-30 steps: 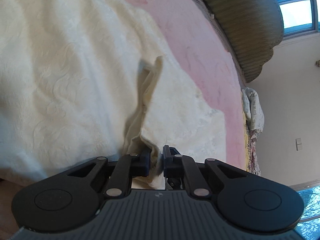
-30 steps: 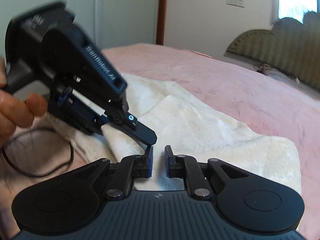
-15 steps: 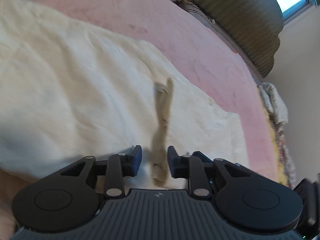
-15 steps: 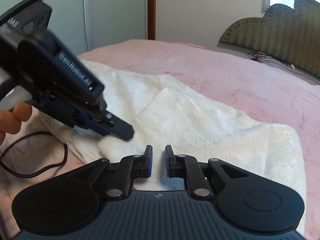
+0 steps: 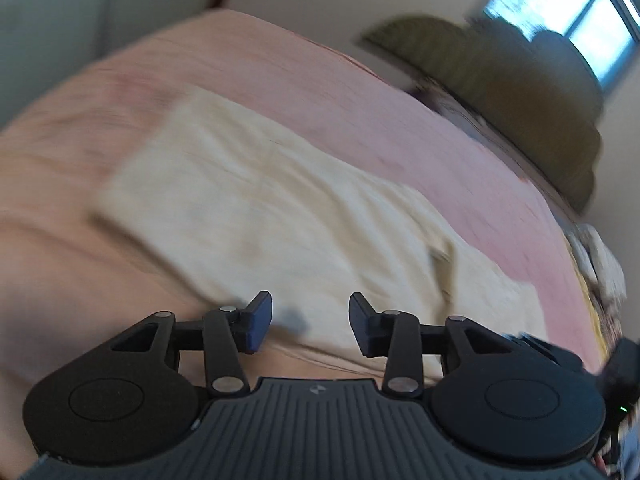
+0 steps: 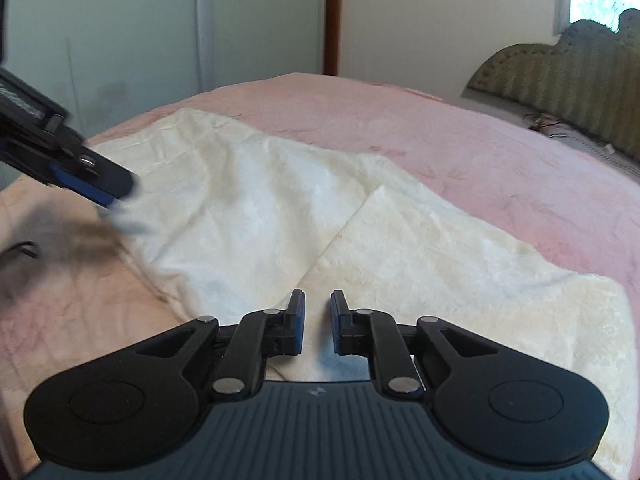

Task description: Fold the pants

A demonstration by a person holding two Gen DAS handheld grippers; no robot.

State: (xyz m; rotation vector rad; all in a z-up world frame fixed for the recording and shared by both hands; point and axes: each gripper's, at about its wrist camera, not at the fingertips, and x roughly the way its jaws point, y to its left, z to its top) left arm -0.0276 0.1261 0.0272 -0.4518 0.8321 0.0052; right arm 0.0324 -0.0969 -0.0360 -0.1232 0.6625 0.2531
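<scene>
Cream textured pants [image 6: 280,216] lie spread on a pink bed [image 6: 460,136], with one flap folded over at the near right [image 6: 440,248]. In the blurred left wrist view the pants [image 5: 280,216] lie flat below and ahead. My left gripper [image 5: 310,326] is open and empty above the pants' near edge; it also shows at the left of the right wrist view [image 6: 96,188]. My right gripper [image 6: 318,320] hovers over the near edge of the pants, its jaws a narrow gap apart with nothing between them.
An olive padded headboard [image 6: 568,76] stands at the far right. A black cable [image 6: 20,248] lies on the bed at the left. A wall and a wooden door frame [image 6: 332,16] stand behind. A window [image 5: 560,12] shows in the left wrist view.
My left gripper has opened and let go of the pants fold, then pulled back and to the left. The fold now lies flat. My right gripper has stayed slightly apart.
</scene>
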